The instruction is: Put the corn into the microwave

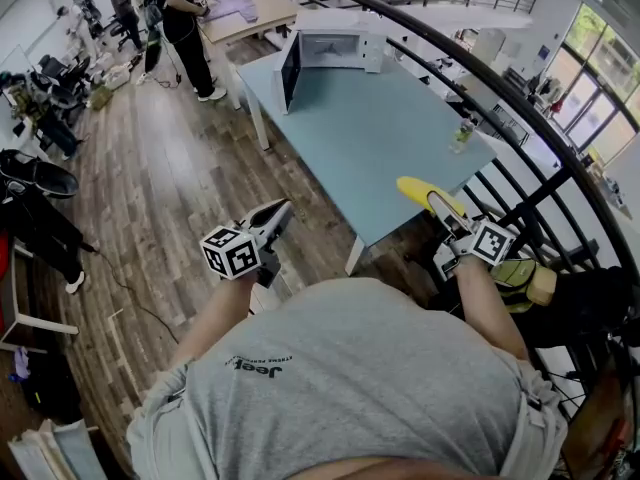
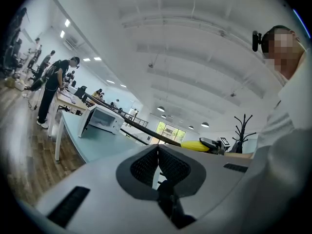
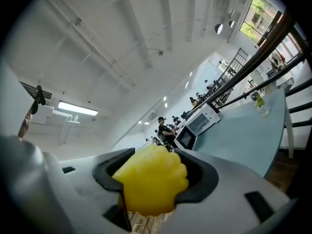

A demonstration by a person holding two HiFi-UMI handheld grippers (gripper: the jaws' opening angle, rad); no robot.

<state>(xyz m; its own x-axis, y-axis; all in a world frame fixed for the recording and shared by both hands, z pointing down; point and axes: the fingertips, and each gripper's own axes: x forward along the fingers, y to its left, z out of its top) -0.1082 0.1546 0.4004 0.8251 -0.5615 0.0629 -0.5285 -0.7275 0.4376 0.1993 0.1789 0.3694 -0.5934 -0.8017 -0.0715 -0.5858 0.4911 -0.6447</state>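
I've got the blue table (image 1: pixel 370 138) mid-frame, with the microwave (image 1: pixel 330 53) at its top end, door open. Lower right, my right gripper (image 1: pixel 440 208) is held level and clamped on the corn (image 1: pixel 415 188), the cob poking past the pads. Lower left, my left gripper (image 1: pixel 278 212) is level too, jaws together on nothing.

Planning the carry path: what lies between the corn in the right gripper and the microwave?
Only bare tabletop, as the head view shows; the corn faces the microwave across it. A small bottle stands off to the side by the edge.
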